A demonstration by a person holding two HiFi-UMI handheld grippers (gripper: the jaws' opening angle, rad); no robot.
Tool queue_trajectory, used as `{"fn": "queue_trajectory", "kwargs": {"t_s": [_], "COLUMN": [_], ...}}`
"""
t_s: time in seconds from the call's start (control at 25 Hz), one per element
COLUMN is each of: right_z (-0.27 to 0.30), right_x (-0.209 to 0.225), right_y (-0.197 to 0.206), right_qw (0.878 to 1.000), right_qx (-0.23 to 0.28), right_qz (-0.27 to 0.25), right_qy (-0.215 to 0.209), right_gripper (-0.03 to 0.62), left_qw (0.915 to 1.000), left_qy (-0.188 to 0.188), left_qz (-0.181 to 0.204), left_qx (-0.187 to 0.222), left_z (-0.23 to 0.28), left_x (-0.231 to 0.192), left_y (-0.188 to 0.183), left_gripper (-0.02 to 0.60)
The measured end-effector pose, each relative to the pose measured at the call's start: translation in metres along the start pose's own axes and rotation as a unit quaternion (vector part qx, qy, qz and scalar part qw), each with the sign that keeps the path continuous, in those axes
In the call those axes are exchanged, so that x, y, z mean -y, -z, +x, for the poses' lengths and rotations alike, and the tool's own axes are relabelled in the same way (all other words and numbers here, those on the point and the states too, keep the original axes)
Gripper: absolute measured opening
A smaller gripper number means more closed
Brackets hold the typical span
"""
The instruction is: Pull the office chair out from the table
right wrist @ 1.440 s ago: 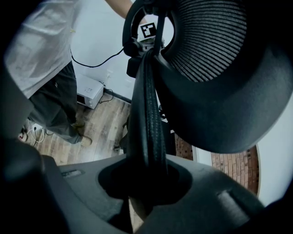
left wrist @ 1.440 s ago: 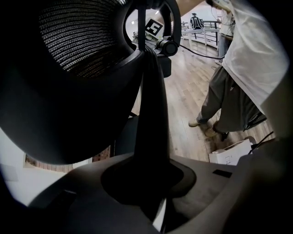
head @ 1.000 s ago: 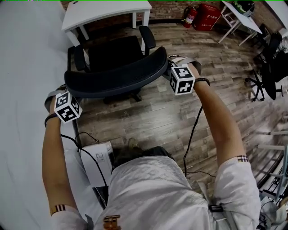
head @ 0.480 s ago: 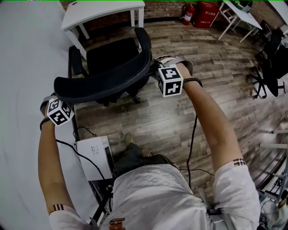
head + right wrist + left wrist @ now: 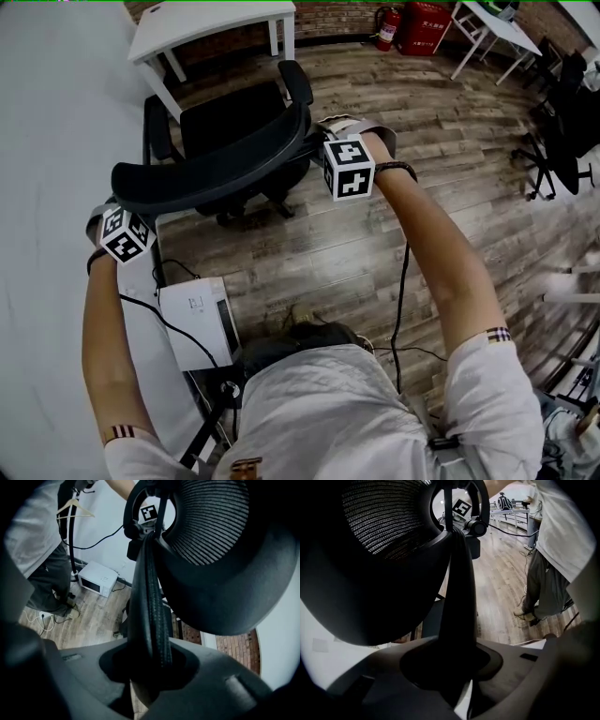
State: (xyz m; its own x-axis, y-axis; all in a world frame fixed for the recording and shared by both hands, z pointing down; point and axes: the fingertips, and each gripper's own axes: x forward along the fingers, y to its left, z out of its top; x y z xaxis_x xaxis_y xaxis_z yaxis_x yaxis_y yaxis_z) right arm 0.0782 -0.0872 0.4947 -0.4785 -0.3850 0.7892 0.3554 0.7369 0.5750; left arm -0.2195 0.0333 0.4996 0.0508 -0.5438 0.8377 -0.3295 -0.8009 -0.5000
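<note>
Black mesh-backed office chair [image 5: 234, 131] looks pulled clear of the white worktop [image 5: 216, 23] at twelve o'clock. The jaws of the left gripper [image 5: 114, 211] and right gripper [image 5: 330, 139], just loosening, straddle its backrest rim. Next, probably a full release.

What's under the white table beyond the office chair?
Only its white legs, shadowed wood floor and brick wall show. The tabletop covers the rest, so anything farther back stays unseen.
</note>
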Motion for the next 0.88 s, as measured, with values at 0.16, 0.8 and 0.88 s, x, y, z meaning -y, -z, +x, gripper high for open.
{"fn": "queue_trajectory", "kwargs": {"t_s": [0.16,0.8,0.88], "right_z": [-0.005,-0.123,-0.144], "right_x": [-0.006,-0.005,-0.008], "right_y": [0.003,-0.026,-0.039], "right_qw": [1.0,0.977,0.965], "right_qx": [-0.016,-0.01,0.025], "right_qz": [0.005,0.143,0.198], "right_qy": [0.008,0.159,0.171], "right_gripper": [0.179,0.215,0.215], "left_qw": [0.9999,0.9686,0.9473], "left_qy": [-0.002,-0.153,-0.159], "left_qz": [-0.01,-0.128,-0.175], "left_qx": [0.008,0.149,0.216], "left_z": [-0.009,-0.141,-0.164], "left_x": [0.007,0.001,0.007], "left_y": [-0.001,0.008,-0.013], "left_gripper": [0.143,0.204,0.204]}}
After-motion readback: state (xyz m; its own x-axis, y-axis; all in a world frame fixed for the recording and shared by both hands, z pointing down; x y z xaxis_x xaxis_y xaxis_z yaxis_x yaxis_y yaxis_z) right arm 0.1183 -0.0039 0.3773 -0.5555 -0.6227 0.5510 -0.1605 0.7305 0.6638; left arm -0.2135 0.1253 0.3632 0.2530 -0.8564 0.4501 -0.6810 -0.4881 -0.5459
